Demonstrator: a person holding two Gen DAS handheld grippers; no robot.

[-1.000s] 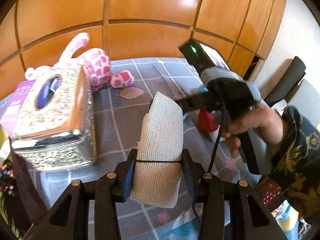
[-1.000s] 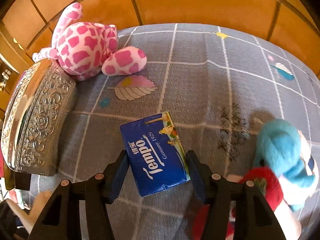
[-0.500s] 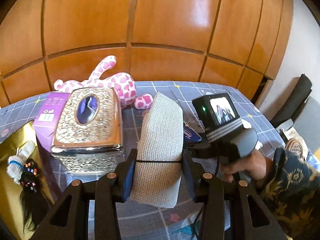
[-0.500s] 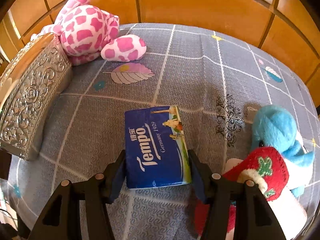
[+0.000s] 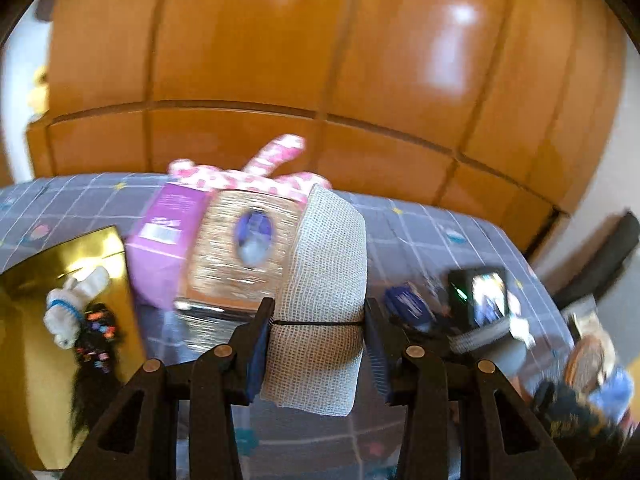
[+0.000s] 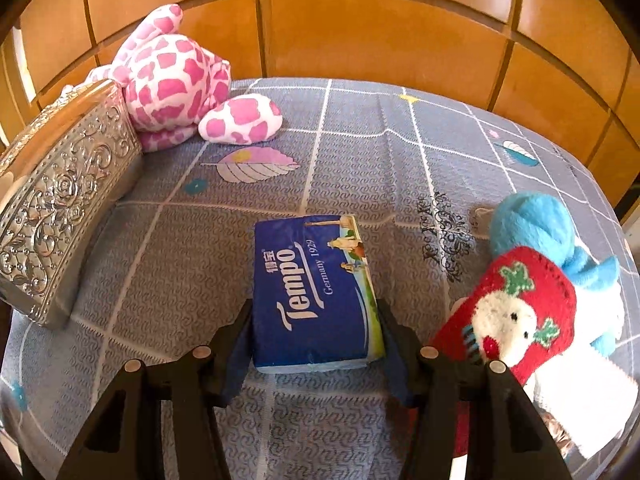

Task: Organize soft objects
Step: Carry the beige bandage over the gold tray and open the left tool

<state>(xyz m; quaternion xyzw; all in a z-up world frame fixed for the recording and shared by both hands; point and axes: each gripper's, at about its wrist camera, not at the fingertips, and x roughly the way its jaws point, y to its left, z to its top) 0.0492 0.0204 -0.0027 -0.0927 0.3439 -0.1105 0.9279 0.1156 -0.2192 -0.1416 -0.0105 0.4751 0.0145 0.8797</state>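
My left gripper [image 5: 318, 338] clamps a white gauze roll [image 5: 324, 300]; my right gripper [image 6: 316, 338] pinches a blue Tempo tissue pack [image 6: 314, 292], both partly open

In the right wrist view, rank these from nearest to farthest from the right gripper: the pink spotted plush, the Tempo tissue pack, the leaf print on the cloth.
1. Tempo tissue pack: between the fingers of the right gripper.
2. Leaf print: on the cloth beyond the pack, slightly left.
3. Pink spotted plush: far left, by the wooden panels.
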